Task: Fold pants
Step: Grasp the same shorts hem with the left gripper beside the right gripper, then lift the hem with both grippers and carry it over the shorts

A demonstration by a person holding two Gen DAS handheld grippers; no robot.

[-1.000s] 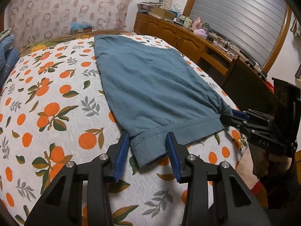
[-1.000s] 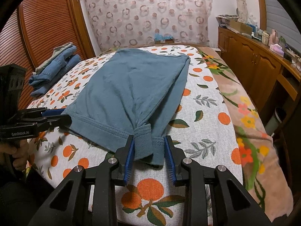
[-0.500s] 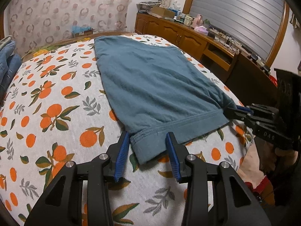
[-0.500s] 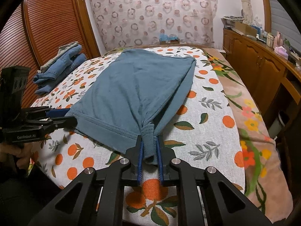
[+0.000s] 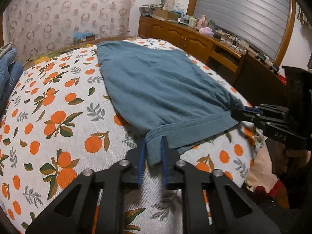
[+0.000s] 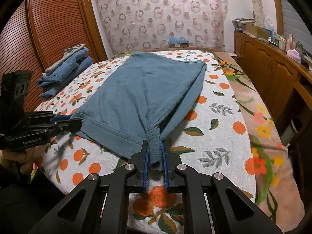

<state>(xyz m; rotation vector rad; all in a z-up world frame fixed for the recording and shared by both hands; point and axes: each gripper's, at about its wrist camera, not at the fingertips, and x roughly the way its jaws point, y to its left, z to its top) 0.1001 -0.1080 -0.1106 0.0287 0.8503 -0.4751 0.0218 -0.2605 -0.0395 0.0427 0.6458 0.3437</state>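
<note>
Teal-blue pants [image 5: 165, 89] lie flat on the orange-print bed sheet [image 5: 58, 107], hem end nearest me. In the left wrist view my left gripper [image 5: 153, 142] is shut on the near left corner of the hem, fabric bunched between its blue pads. My right gripper [image 5: 237, 113] pinches the other hem corner at the right. From the right wrist view the pants [image 6: 140, 91] stretch away, my right gripper [image 6: 155, 146] is shut on a gathered fold of hem, and my left gripper [image 6: 77, 121] grips the far left corner. The hem edge is pulled taut between both.
A pile of folded jeans [image 6: 66, 72] sits on the bed's far left side. A pink floral blanket [image 6: 263, 136] hangs over the bed's right edge. A wooden cabinet [image 5: 175, 37] with clutter on top runs along the right wall; a louvred wardrobe [image 6: 48, 29] stands at left.
Both grippers closed from open onto the hem corners, the right one first, then the left. The fabric at each corner is now bunched and the hem slightly lifted.
</note>
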